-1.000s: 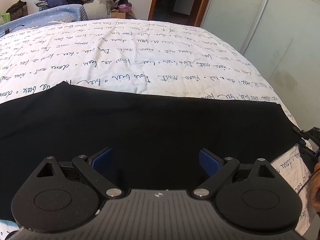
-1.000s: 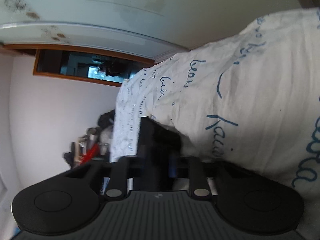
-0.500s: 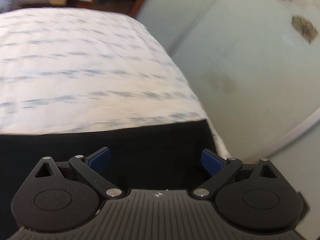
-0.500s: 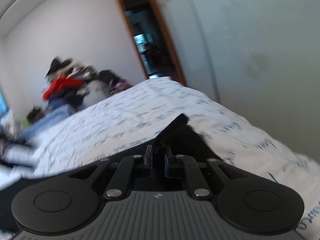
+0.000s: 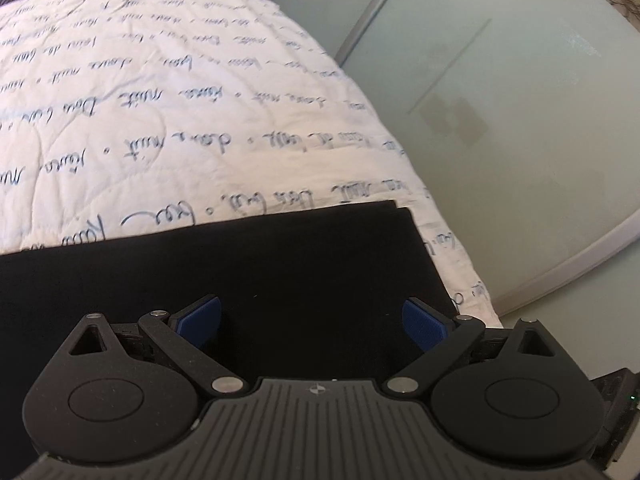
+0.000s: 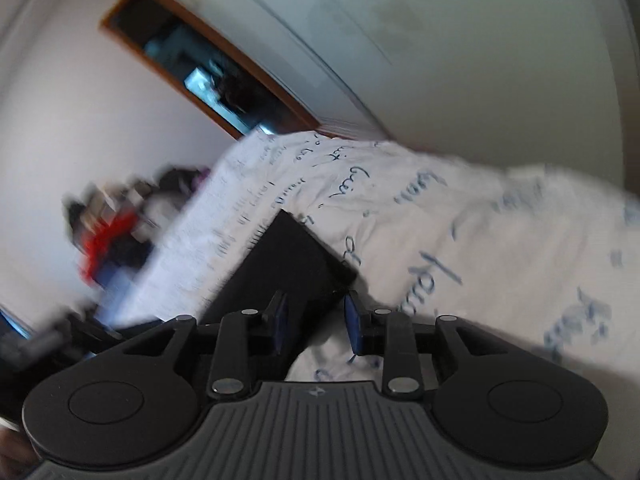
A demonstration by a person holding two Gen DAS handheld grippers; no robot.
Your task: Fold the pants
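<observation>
Black pants (image 5: pixel 248 272) lie flat across the near side of the bed, their leg end reaching the bed's right edge. My left gripper (image 5: pixel 312 320) is open wide and empty, hovering just above the pants near that end. In the right wrist view the pants (image 6: pixel 288 264) show as a dark strip with a square corner. My right gripper (image 6: pixel 316 328) is partly open, its blue pads on either side of the cloth's corner edge without clamping it.
The bed is covered by a white quilt with blue script (image 5: pixel 180 100). Frosted wardrobe doors (image 5: pixel 500 100) stand close past the bed's right edge. A doorway (image 6: pixel 208 80) and a pile of clothes (image 6: pixel 108 236) are at the far end.
My right gripper has opened and let go of the pants' corner, and its view has rolled. My left gripper has swung toward the pants' right end, still open.
</observation>
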